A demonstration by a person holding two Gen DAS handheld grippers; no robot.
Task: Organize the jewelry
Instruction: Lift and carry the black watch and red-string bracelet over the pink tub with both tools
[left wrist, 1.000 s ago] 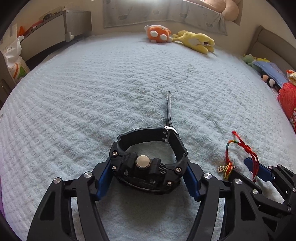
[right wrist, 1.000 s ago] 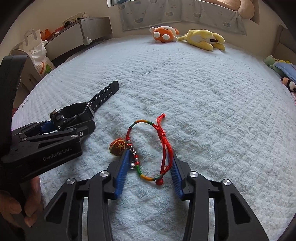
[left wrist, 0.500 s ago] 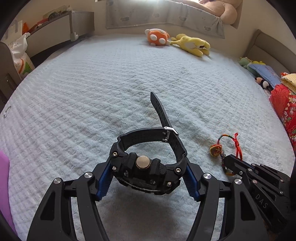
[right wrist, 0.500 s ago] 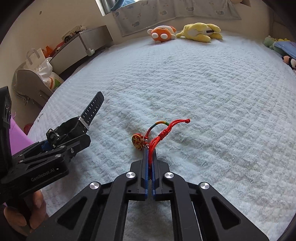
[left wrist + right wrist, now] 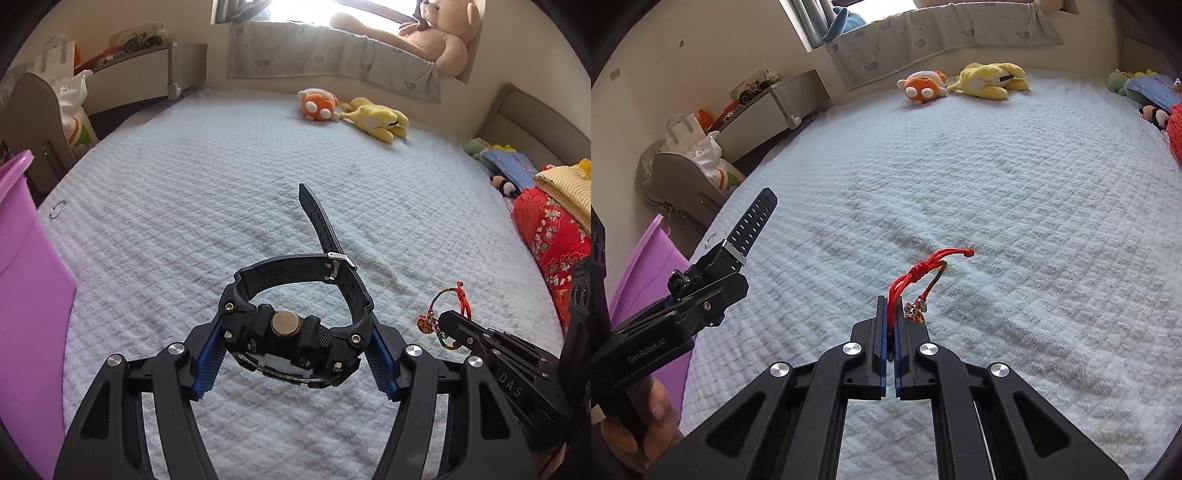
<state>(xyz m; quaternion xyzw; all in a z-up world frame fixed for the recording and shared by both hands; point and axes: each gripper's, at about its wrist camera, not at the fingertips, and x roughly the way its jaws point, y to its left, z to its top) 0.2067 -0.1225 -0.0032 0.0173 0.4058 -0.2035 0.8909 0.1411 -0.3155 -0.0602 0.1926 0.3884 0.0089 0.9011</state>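
My left gripper (image 5: 295,350) is shut on a black wristwatch (image 5: 291,336) and holds it above the pale blue bedspread (image 5: 221,184), strap end pointing up and away. It also shows in the right wrist view (image 5: 701,291) with the watch (image 5: 746,229). My right gripper (image 5: 891,314) is shut on a red and multicoloured cord bracelet (image 5: 923,273) with a small charm, lifted off the bed. The bracelet also shows in the left wrist view (image 5: 447,314), held by the right gripper (image 5: 448,325).
A purple bin (image 5: 26,295) stands at the left edge of the bed, also in the right wrist view (image 5: 646,266). A small metal ring (image 5: 57,209) lies near it. Plush toys (image 5: 369,116) lie at the far side, folded red and yellow cloth (image 5: 554,229) at the right.
Both grippers have risen and drawn back from the bed with the watch and the bracelet. The right gripper shut on the bracelet a second ago. The purple bin has come into view.
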